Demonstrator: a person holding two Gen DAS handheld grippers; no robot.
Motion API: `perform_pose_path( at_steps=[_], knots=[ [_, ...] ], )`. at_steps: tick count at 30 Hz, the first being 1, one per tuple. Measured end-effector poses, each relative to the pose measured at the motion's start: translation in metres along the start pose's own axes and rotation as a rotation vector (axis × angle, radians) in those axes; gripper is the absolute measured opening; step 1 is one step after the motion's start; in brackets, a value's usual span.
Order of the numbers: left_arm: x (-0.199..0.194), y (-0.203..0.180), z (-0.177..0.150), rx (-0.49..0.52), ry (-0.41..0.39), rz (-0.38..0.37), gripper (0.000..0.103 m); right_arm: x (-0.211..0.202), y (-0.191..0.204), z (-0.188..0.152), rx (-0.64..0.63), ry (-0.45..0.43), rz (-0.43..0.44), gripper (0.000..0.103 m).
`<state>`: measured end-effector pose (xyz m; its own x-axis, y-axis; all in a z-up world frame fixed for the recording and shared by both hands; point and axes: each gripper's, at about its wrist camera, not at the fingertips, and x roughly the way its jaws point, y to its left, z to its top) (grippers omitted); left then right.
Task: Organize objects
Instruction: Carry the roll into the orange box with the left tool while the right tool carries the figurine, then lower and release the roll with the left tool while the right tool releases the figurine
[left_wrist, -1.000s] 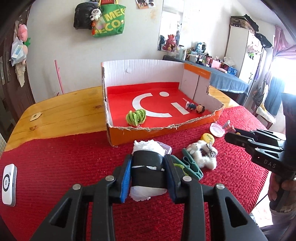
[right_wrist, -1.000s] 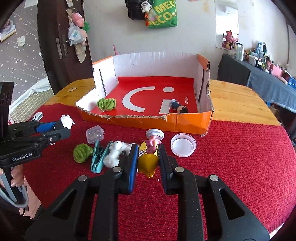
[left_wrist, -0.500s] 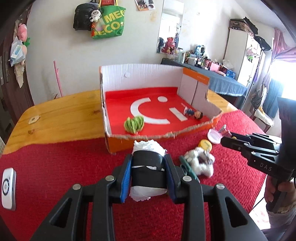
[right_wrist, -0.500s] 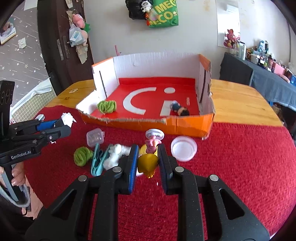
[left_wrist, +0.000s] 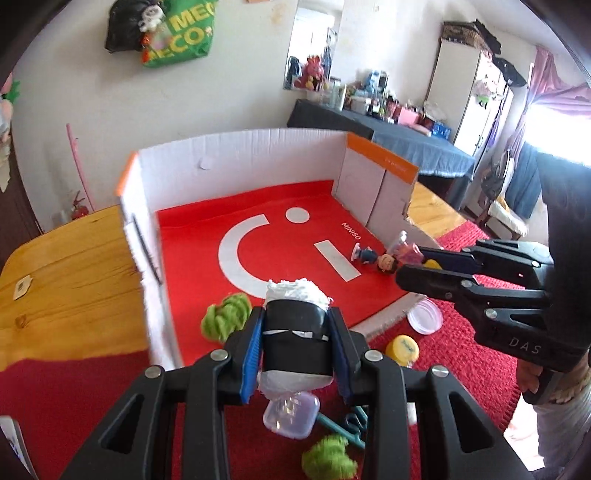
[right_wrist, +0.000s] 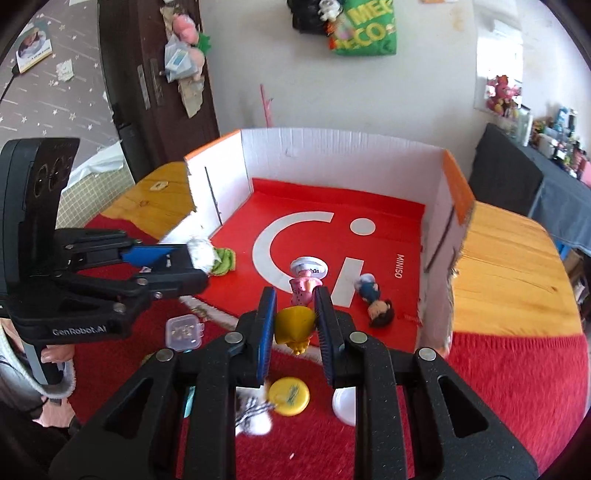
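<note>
My left gripper (left_wrist: 295, 314) is shut on a white tissue roll wrapped in a black band (left_wrist: 295, 343), held over the front edge of the open cardboard box (left_wrist: 240, 166) with a red floor. My right gripper (right_wrist: 293, 301) is shut on a yellow and pink toy figure (right_wrist: 295, 325) above the same box (right_wrist: 332, 155), near its front wall. Inside the box lie a green scrunchie (left_wrist: 225, 319) and a small doll (right_wrist: 373, 301). In the left wrist view the right gripper (left_wrist: 406, 264) shows at the right. The left gripper (right_wrist: 201, 266) shows at the left of the right wrist view.
On the red cloth in front of the box lie a clear plastic case (left_wrist: 291, 413), a second green scrunchie (left_wrist: 328, 458), a teal clip (left_wrist: 347, 424), a yellow lid (right_wrist: 288, 397), a white lid (left_wrist: 424, 321) and a white plush (right_wrist: 255, 417). A hand (right_wrist: 55, 356) grips the left tool.
Both grippers have moved forward from over the red cloth to the box's front edge, each still carrying its object. The loose items now lie below and behind the fingers.
</note>
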<state>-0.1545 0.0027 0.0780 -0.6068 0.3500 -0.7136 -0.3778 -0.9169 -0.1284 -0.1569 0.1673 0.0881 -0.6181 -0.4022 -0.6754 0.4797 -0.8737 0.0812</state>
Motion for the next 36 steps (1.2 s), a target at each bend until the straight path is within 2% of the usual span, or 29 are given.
perform_pose_path(
  at_steps=[9,18,29,36],
  knots=[
    [0.043,-0.003,0.014,0.052,0.112,-0.017,0.035,0.046,-0.01,0.011,-0.06,0.164,0.063,0.02],
    [0.07,-0.002,0.012,0.11,0.212,-0.014,0.035,0.07,-0.012,0.009,-0.1,0.273,0.096,0.02],
    [0.074,-0.005,0.012,0.16,0.218,0.0,0.035,0.082,-0.013,0.006,-0.114,0.317,0.106,0.02],
    [0.075,-0.006,0.011,0.168,0.214,0.002,0.035,0.082,-0.014,0.007,-0.113,0.316,0.106,0.021]
  ],
)
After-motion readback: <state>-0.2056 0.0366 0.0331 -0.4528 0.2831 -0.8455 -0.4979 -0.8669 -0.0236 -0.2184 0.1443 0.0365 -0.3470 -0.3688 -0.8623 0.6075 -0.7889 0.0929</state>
